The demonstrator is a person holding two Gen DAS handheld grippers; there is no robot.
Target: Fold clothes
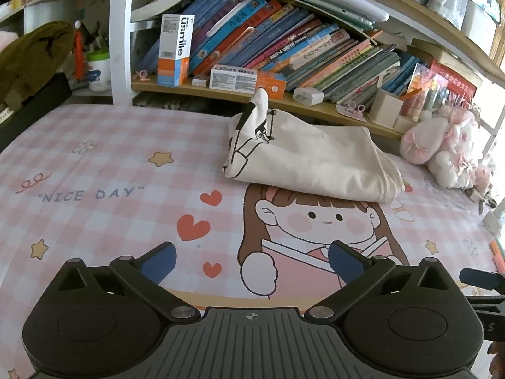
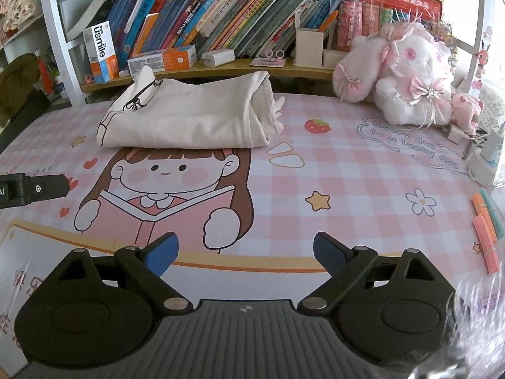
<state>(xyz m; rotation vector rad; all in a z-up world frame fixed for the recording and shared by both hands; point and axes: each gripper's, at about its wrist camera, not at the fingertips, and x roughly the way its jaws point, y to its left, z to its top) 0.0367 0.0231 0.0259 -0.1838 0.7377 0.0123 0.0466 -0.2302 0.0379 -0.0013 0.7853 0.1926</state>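
A cream garment (image 1: 312, 154) with a black line drawing lies folded into a thick bundle at the far side of the pink checked mat (image 1: 110, 164), just in front of the bookshelf. One corner of it sticks up at its left end. The same garment (image 2: 189, 117) shows in the right wrist view above the cartoon girl's head. My left gripper (image 1: 252, 262) hovers over the near part of the mat, open wide, with nothing between its blue pads. My right gripper (image 2: 246, 252) is also open and empty, well short of the garment. The left gripper's finger (image 2: 34, 189) shows at the left edge.
A low shelf (image 1: 221, 93) with books and toothpaste boxes runs behind the mat. A white and pink plush toy (image 2: 407, 75) sits at the back right. Small items and coloured strips (image 2: 486, 230) lie along the right edge. A dark olive bag (image 1: 28, 60) rests at the far left.
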